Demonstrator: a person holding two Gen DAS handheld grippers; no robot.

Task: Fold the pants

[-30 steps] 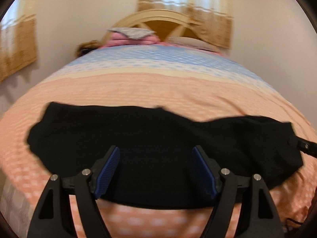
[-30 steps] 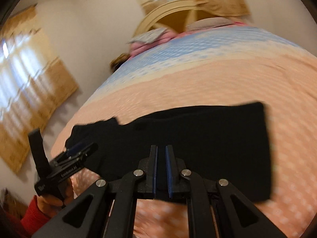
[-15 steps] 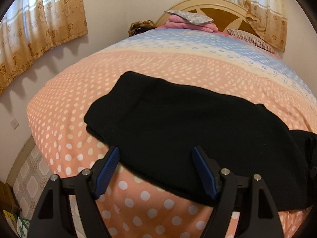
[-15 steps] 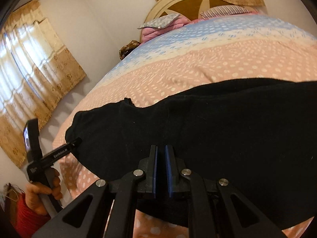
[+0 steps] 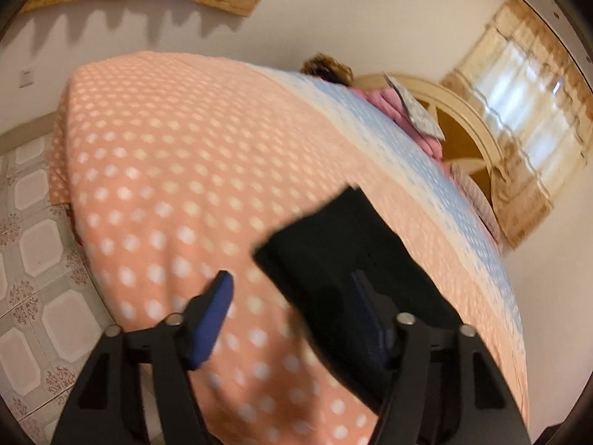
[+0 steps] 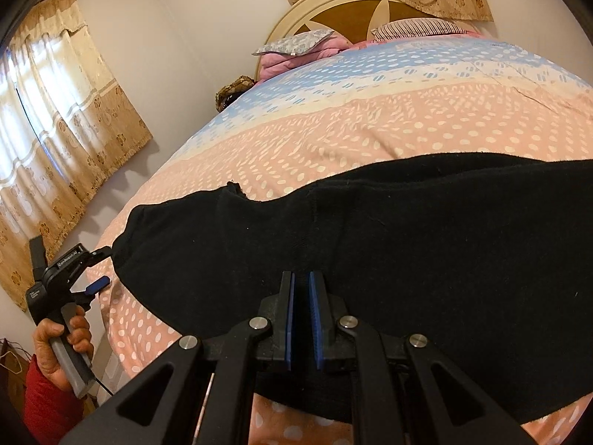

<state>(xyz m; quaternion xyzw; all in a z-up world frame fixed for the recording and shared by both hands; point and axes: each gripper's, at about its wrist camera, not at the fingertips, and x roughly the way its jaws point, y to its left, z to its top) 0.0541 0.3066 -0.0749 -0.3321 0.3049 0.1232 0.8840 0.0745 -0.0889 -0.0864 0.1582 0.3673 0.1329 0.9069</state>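
From the left wrist view, blurred by motion, the left gripper (image 5: 292, 311) hangs over the near corner of the bed (image 5: 155, 170), its fingers (image 5: 211, 315) partly apart and lately drawn closer. The end of the black pants (image 5: 333, 252) lies toward the right-hand finger, which shows against the dark cloth, while the other finger stands over bare spotted bedspread. I cannot tell whether either finger touches the fabric; nothing looks pinched. The picture is rolled, so the pants run away to the lower right from a squared-off end.

From the right wrist view, the pants (image 6: 370, 244) lie flat across the bed (image 6: 370, 126) as a broad band, long axis running left to right, crosswise to the bed's length, with the headboard (image 6: 344, 7) far beyond. The right gripper (image 6: 301, 319) sits over the near edge at mid-length, fingers (image 6: 289, 319) almost together with only a thin slit; whether any cloth is nipped there is hidden against the black. At far left the person's hand (image 6: 63, 345) holds the left gripper (image 6: 100, 267) just beside the rounded left end of the pants, one tip at its edge, the blue one below over bedspread.

My reading: the left hand is nearer that end, and the next fold turns on it catching that end and carrying it rightward along the long axis.
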